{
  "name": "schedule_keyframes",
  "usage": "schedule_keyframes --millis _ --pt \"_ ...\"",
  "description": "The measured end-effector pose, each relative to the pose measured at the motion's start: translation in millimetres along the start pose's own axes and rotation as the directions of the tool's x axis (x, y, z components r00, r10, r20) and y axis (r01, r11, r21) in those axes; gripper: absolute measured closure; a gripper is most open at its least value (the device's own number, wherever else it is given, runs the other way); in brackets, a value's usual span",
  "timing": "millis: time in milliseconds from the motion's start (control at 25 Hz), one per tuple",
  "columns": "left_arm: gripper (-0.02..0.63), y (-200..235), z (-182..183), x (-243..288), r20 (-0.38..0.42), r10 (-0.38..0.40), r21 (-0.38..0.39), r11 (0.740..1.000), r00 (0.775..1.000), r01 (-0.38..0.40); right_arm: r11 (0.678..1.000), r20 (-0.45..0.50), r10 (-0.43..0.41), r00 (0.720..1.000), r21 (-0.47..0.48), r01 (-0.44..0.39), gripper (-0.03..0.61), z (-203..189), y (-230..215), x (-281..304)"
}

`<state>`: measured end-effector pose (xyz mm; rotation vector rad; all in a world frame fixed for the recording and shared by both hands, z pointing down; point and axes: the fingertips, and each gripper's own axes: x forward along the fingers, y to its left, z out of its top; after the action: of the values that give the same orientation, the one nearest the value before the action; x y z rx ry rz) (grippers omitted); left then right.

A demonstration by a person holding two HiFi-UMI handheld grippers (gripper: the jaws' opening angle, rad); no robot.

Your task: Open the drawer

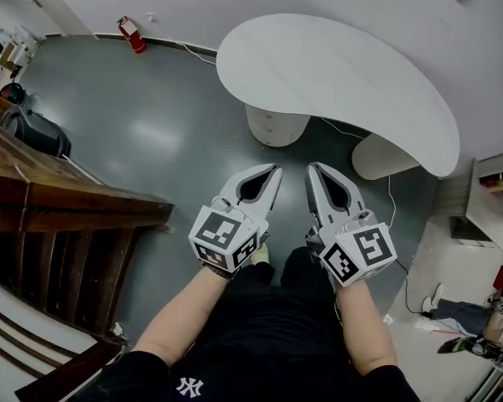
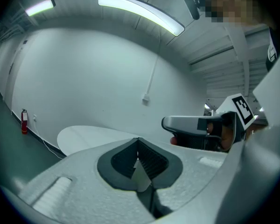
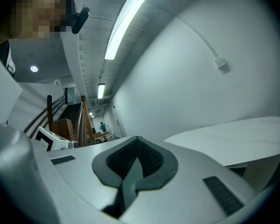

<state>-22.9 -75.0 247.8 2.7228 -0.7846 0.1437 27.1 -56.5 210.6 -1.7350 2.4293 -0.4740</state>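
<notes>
The gray floor (image 1: 151, 132) is shining under the lights, and a white curved table (image 1: 335, 65) is standing by the white wall at the top of the head view. The round white drawer stand (image 1: 275, 126), with small knobs on its front, is sitting under the table in the upper middle of that view. Both tools are well apart from it. The left tool (image 1: 273, 171) is pointing up toward the stand with its jaws pressed together and nothing between them. The right tool (image 1: 313, 168) is sitting just beside it, closed and empty too. A wooden stair rail (image 1: 59, 199) is standing at the left. A red fire extinguisher (image 1: 132, 33) is resting by the wall at the upper left.
</notes>
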Motion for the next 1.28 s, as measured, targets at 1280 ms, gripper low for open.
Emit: schedule_keyframes --millis 1280 --pt "0.604 196.2 -182.0 190.6 -0.066 0.221 -0.042 0.974 0.973 -0.224 0.987 -0.114 0.103 0.988 -0.114 -0.116 0.565 -147.9 -158.3 191.2"
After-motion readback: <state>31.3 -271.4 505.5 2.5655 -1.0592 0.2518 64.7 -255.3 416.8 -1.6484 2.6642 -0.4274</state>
